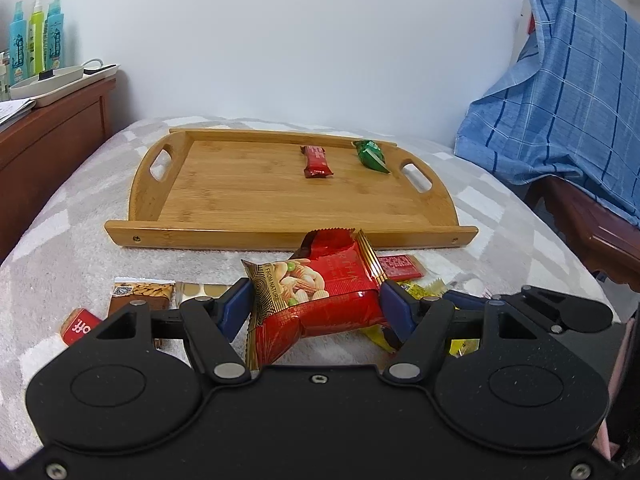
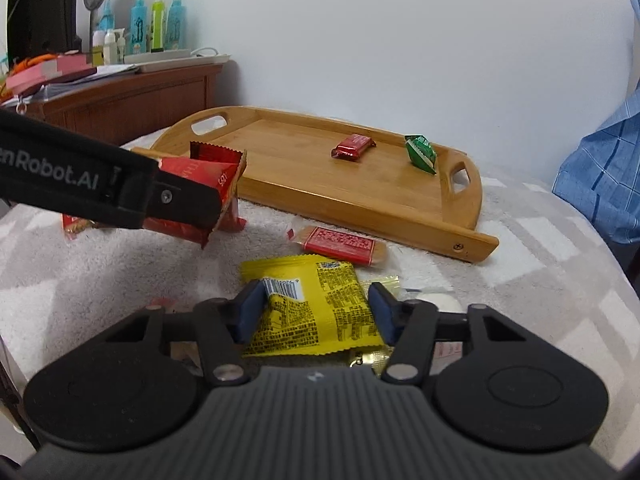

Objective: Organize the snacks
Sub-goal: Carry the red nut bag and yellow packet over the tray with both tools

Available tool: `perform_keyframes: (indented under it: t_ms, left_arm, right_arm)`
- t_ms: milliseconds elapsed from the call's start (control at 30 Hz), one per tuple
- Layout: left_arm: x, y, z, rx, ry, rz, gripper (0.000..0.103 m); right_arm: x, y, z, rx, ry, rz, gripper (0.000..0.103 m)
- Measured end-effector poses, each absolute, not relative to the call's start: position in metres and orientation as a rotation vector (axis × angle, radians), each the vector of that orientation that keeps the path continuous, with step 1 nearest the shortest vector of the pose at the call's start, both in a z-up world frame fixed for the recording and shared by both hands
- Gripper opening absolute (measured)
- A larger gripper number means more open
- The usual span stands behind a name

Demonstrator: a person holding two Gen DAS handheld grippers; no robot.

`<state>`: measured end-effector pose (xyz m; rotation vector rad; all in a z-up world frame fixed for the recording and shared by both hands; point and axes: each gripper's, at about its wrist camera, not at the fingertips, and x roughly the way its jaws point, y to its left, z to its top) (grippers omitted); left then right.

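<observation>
1. The left gripper [image 1: 316,304] had its blue pads pressed on both sides of a red nut packet [image 1: 320,300], which was pinched and held clear of the surface.
2. The right gripper [image 2: 314,312] stood with its blue pads at either edge of a yellow snack packet [image 2: 316,304]; the packet lay between them, its left edge buckled against the pad, so it seemed clamped.
3. Under and beside the yellow packet lay a small gold-wrapped sweet [image 2: 384,282] and a white round sweet [image 2: 440,303].
4. Just beyond, a flat red-labelled wafer bar [image 2: 340,244] rested on the pale grey-patterned cloth [image 2: 520,280], near the front rim of the tray.
5. To the left of the left gripper lay an almond bar [image 1: 140,294] and a red packet [image 1: 78,326].
6. The wooden tray [image 1: 240,192] sat further back, holding a red chocolate bar [image 1: 318,162] and a green packet [image 1: 372,156], both near its right end and apart from each other.
7. Bottles [image 1: 38,40] stood on a wooden cabinet [image 1: 52,136] at the left.
</observation>
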<state>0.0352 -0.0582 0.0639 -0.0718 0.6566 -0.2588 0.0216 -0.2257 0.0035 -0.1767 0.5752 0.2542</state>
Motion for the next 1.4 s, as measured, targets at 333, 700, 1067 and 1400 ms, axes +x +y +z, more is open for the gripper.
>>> perform_keyframes:
  t_ms: [333, 700, 1067, 1400]
  left_arm:
    - [0.042, -0.057, 0.073, -0.068, 0.635, -0.249, 0.068]
    - [0.075, -0.058, 0.087, -0.080, 0.622, -0.254, 0.068]
    - [0.143, -0.067, 0.081, -0.127, 0.666, -0.251, 0.068]
    - [0.193, -0.087, 0.060, -0.064, 0.692, -0.262, 0.068]
  right_arm:
    - [-0.001, -0.233, 0.012, -0.129, 0.450, 0.206, 0.057]
    - [0.023, -0.256, 0.035, -0.052, 0.364, 0.137, 0.057]
    - [0.105, -0.294, 0.045, 0.074, 0.442, 0.112, 0.057]
    - [0.161, -0.294, 0.039, 0.167, 0.516, 0.094, 0.057]
